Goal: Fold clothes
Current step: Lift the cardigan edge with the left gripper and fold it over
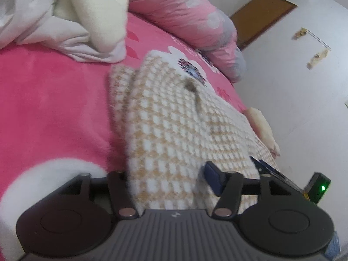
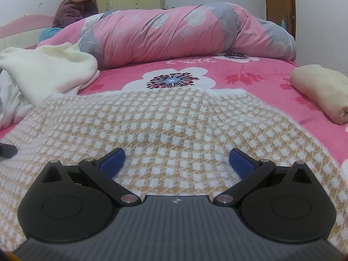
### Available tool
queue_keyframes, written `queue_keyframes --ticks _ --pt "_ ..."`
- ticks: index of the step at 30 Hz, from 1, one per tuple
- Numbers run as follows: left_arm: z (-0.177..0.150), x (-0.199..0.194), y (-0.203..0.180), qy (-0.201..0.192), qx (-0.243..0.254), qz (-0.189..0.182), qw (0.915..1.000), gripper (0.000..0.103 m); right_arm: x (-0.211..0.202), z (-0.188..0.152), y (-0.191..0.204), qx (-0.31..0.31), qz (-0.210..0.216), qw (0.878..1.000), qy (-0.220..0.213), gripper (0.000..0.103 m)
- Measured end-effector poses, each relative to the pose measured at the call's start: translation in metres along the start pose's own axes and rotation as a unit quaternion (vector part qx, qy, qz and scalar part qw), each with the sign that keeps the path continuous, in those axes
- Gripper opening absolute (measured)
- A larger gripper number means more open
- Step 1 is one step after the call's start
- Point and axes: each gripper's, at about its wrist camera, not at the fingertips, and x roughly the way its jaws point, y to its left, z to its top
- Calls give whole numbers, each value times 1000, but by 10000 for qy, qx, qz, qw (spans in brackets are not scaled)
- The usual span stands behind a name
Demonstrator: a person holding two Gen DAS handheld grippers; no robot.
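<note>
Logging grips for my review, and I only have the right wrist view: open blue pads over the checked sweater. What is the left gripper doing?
Observer: The left gripper is closed on a raised fold of the checked sweater; cloth fills the gap between its fingers.
Operator: Does the right gripper show from that side?
Observer: Only partly. A dark and blue piece that looks like it sits at the sweater's edge, with a green light lit beside it.
Operator: Anything on the sweater I can't see?
Observer: A small brown mark, too blurred to identify.
</note>
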Motion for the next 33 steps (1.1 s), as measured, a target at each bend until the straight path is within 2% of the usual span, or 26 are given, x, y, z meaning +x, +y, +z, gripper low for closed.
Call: queue_keyframes --ticks 1,3,5,7,10,14,18,23,33 --pt "0 2 -4 14 54 26 10000 74 0 0 0 1 1 10000 -3 102" --pt "-1 6 -10 41 162 78 9998 74 0 0 -1 3 2 10000 -11 102" --pt "2 6 -13 23 52 212 9998 60 0 -1 -1 5 8 10000 -22 102" --pt "3 4 -10 -2 -105 193 9998 44 0 -1 -1 8 8 10000 -28 102" --pt "3 -3 -9 -95 -215 79 9997 30 -1 -1 0 10 8 10000 -33 102" --pt "9 -8 -20 -82 -367 17 9993 27 -1 -1 0 10 6 10000 -37 102" --pt "22 -13 -34 -108 -637 -282 9975 27 -1 -1 2 -8 -16 10000 -23 102" --pt "38 -18 -64 -177 -731 -664 9950 26 -3 -3 5 -50 -79 9999 -67 102" --pt "51 -1 -135 -77 -480 -776 9958 27 -5 -4 9 -123 -140 9997 -145 102"
